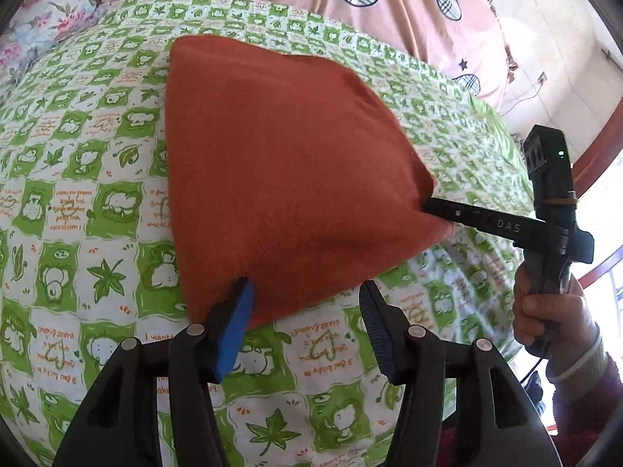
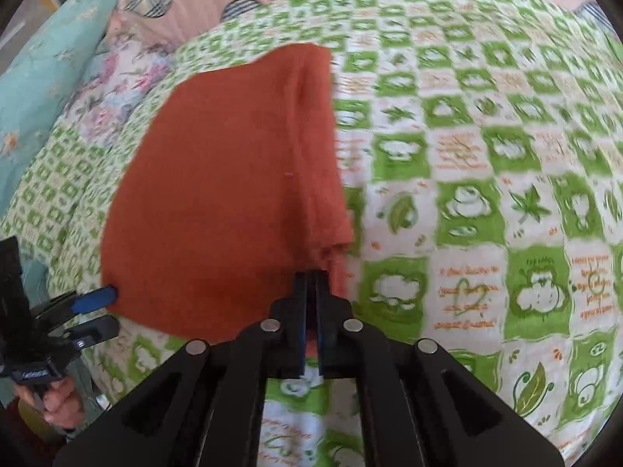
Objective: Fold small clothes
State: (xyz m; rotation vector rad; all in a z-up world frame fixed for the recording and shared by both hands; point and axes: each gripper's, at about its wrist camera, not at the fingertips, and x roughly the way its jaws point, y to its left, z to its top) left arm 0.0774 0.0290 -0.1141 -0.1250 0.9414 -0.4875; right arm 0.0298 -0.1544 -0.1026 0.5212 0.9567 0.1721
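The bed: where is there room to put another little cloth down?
The green checked sheet lies bare beside the orange cloth's folded edge, out toward the pink quilt. Another bare strip runs between the cloth and the floral pillow. It is crowded at the cloth's near edge, where the left gripper and right gripper work.

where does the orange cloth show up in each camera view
Left wrist view: the orange cloth fills the centre, its near corner just ahead of the open left gripper, the right gripper at its right corner.
Right wrist view: it lies centre-left, the right gripper's nearly shut tips at its near edge, the left gripper at its lower left corner.
Shared landmark: the green checked bedsheet under the cloth.
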